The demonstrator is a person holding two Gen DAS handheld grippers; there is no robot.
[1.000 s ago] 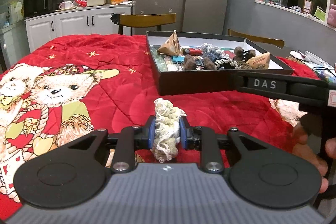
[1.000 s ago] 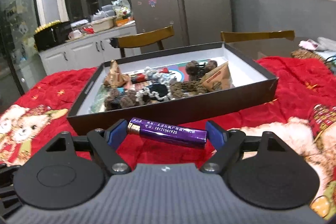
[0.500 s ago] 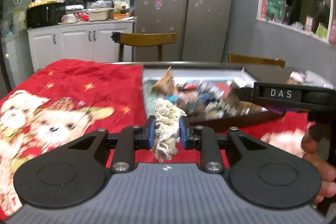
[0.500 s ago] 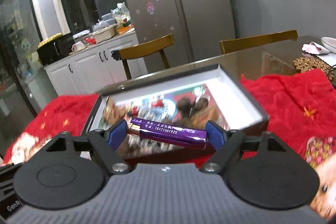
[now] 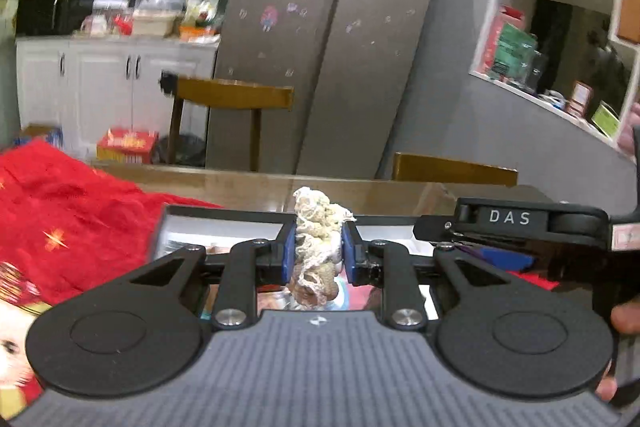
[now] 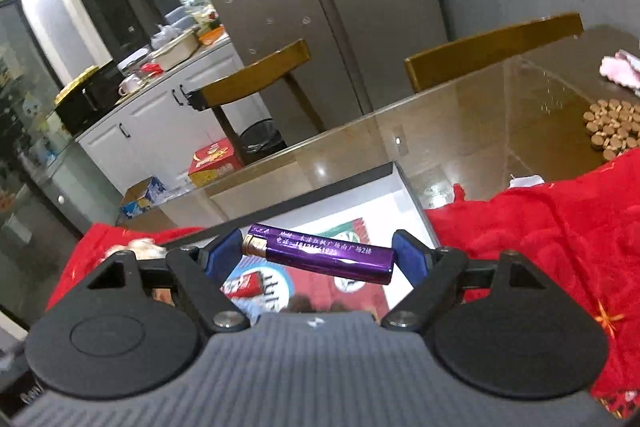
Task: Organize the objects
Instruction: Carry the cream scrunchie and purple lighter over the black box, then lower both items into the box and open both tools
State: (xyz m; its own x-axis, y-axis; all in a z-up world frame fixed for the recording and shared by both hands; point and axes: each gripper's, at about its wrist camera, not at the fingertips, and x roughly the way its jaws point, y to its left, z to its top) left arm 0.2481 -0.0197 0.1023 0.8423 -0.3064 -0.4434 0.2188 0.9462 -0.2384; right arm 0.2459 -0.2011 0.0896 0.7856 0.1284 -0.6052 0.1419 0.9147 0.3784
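The left gripper (image 5: pixel 316 257) clenches a cream yarn bundle (image 5: pixel 317 245) above the box (image 5: pixel 224 217) near the counter's far edge. The right gripper (image 6: pixel 320 257) grasps a purple lighter (image 6: pixel 324 259) lengthwise over the same box (image 6: pixel 404 187).

Glass-topped table (image 6: pixel 472 131), seen ahead of both tools. A red quilt (image 6: pixel 532 227) covers its near part, lying to the left of the left tool (image 5: pixel 76 219) and to the right of the right tool. A shallow dark box (image 6: pixel 404 187) with a white lining rests directly below and ahead of the fingers. Beyond the quilt, far right of the right tool, lie a round mat of brown discs (image 6: pixel 612 131) and a pink cloth (image 6: pixel 624 69) on bare glass.
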